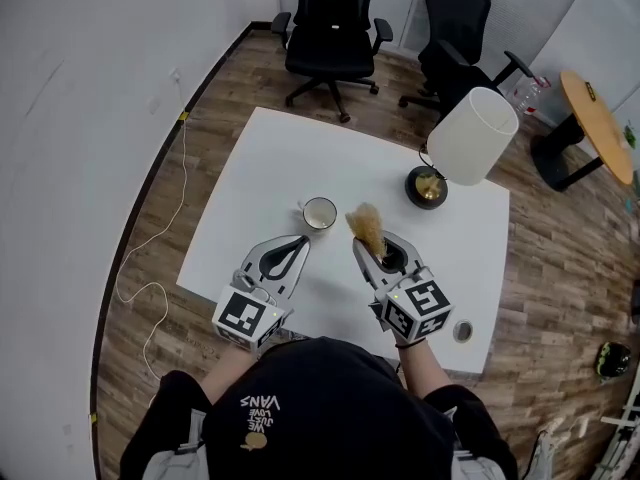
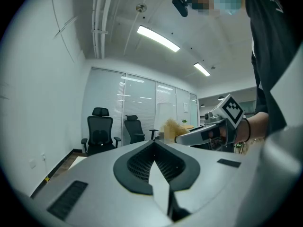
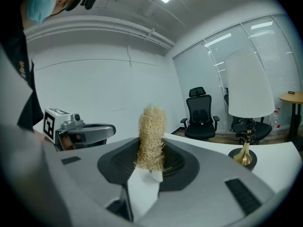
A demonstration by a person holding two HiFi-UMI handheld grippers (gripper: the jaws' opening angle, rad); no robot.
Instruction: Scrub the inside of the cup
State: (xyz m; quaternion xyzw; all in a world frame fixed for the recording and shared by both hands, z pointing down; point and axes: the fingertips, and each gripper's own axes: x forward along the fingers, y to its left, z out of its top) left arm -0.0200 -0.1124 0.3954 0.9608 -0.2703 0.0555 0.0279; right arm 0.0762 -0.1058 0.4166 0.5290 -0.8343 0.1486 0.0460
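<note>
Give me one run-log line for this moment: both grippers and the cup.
left gripper: shut, empty | right gripper: shut on scrubber | cup: on table, not held

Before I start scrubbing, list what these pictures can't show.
Cup: head view, inside too small to judge; neither gripper view shows it.
Scrubber lower end: right gripper view, buried between the right hand-held gripper's jaws.
Small round thing: head view, too small to name.

The loofah scrubber (image 3: 151,136) is looking coarse and fibrous, the white cup (image 1: 320,214) smooth and glossy. The table (image 1: 280,158) is showing a matt white top, the floor (image 1: 215,108) wood grain, and the lamp base (image 3: 245,157) is gleaming like brass.
</note>
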